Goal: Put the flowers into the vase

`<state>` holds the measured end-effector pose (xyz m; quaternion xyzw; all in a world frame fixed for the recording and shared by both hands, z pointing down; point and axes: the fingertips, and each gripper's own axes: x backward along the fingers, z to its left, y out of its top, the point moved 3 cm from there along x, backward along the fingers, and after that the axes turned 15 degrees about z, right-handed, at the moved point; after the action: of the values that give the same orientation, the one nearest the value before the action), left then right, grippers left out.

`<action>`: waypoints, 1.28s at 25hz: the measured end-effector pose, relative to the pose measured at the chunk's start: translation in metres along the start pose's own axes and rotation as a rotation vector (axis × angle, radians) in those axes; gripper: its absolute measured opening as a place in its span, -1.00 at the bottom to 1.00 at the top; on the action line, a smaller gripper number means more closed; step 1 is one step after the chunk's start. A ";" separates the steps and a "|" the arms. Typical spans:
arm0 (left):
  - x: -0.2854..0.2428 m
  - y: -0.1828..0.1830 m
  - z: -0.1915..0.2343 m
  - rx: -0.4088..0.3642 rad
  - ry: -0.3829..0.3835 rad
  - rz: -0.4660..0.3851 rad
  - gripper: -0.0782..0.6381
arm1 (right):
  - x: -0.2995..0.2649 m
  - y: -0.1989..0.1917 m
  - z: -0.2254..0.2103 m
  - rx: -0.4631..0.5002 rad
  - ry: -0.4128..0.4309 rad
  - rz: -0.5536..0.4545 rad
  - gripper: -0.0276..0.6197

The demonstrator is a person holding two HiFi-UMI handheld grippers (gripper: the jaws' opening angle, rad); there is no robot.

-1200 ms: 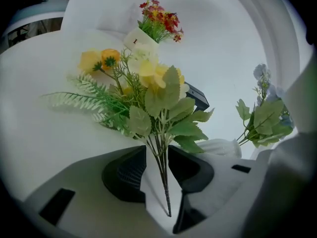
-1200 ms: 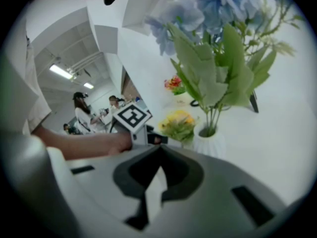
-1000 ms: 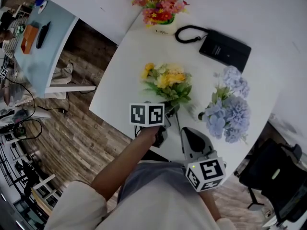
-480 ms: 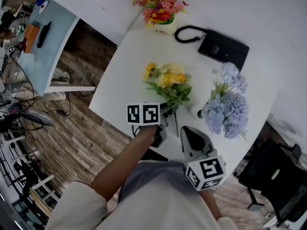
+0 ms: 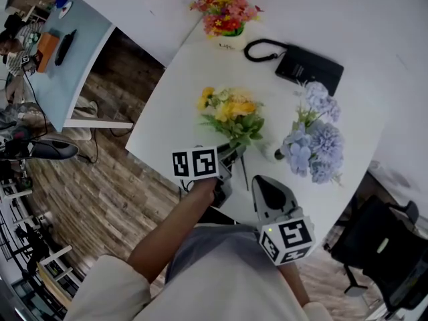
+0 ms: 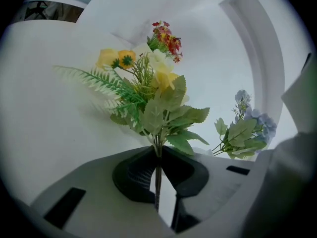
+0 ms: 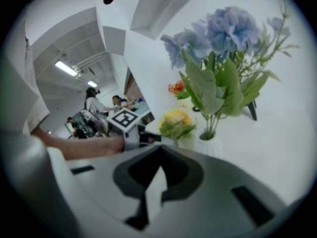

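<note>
Flowers (image 6: 153,100) pinched by their stems in left gripper (image 6: 158,152), jaws just closing; right gripper (image 7: 161,163) closed, empty.

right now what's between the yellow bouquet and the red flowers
Nothing: the head view shows bare white table between the yellow bouquet and the red flowers.

Bright white workspace.
Brown wood flooring (image 5: 114,186) and a pale blue desk (image 5: 80,52) lie left of the round white table (image 5: 180,112); a black chair (image 5: 374,239) stands lower right.
</note>
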<state>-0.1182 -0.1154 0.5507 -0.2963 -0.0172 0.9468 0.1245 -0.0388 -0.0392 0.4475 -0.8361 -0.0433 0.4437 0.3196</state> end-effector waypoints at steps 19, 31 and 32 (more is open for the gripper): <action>0.037 -0.004 -0.036 -0.079 -0.006 -0.182 -0.65 | 0.026 -0.001 0.013 0.068 0.000 -0.058 -0.84; 0.056 -0.014 -0.062 -0.111 -0.005 -0.286 -0.65 | 0.047 -0.007 0.020 0.111 -0.001 -0.100 -0.84; 0.058 -0.015 -0.064 -0.112 -0.006 -0.294 -0.65 | 0.049 -0.007 0.021 0.114 -0.001 -0.106 -0.84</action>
<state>-0.1246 -0.0889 0.4671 -0.2945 -0.1134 0.9167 0.2451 -0.0236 -0.0055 0.4082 -0.8129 -0.0621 0.4282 0.3899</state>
